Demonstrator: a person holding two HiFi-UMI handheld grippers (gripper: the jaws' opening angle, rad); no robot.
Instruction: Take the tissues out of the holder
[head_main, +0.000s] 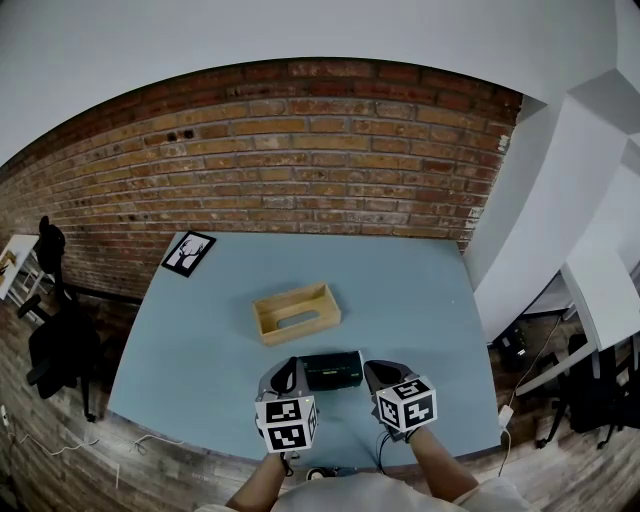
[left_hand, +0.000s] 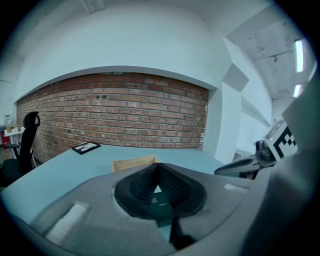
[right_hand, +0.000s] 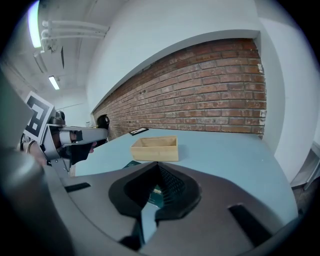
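Head view: the tissue pack (head_main: 332, 370) lies outside the holder (head_main: 300, 331), between the left gripper (head_main: 288, 373) and right gripper (head_main: 379, 373). Both jaws are pressed together, empty. Likely nothing needs pulling.

No wording reads clearly anywhere. The dark green pack (left_hand: 160, 204) on the near part of the surface (head_main: 420, 330) carries a small line of pale print, too fine to make out. The left hand-held gripper (head_main: 288, 375) and right hand-held gripper (head_main: 378, 373) bear only black-and-white square markers, no letters.
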